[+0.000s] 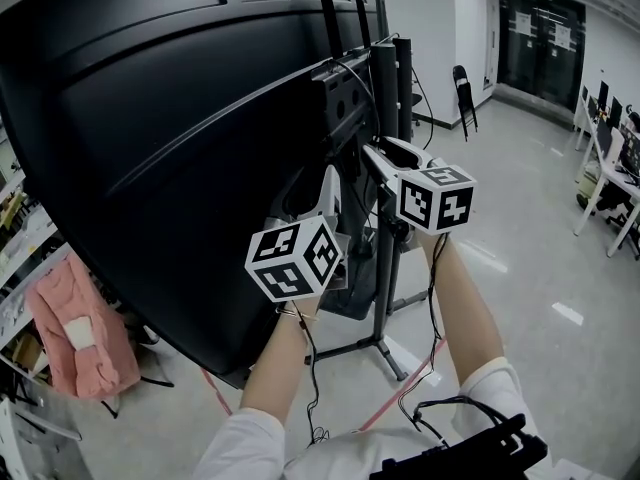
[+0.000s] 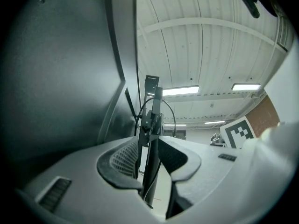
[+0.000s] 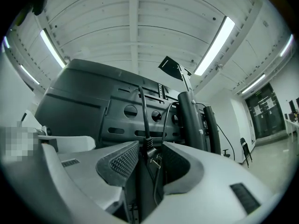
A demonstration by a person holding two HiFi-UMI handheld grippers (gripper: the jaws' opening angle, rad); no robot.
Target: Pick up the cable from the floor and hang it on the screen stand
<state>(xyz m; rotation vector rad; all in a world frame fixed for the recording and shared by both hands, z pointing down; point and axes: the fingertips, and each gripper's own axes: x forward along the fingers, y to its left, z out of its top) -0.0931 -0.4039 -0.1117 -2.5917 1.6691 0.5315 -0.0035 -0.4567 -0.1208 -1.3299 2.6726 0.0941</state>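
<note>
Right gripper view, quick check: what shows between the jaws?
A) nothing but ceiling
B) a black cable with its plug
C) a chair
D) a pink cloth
B: the black cable hangs down the back of the screen, and its plug sits between the parted jaws of the right gripper.

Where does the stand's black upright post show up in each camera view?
Head view: post just right of centre.
Left gripper view: post at centre, in the jaw gap.
Right gripper view: post right of centre, beyond the jaws.
Shared landmark: the screen's black back.
</note>
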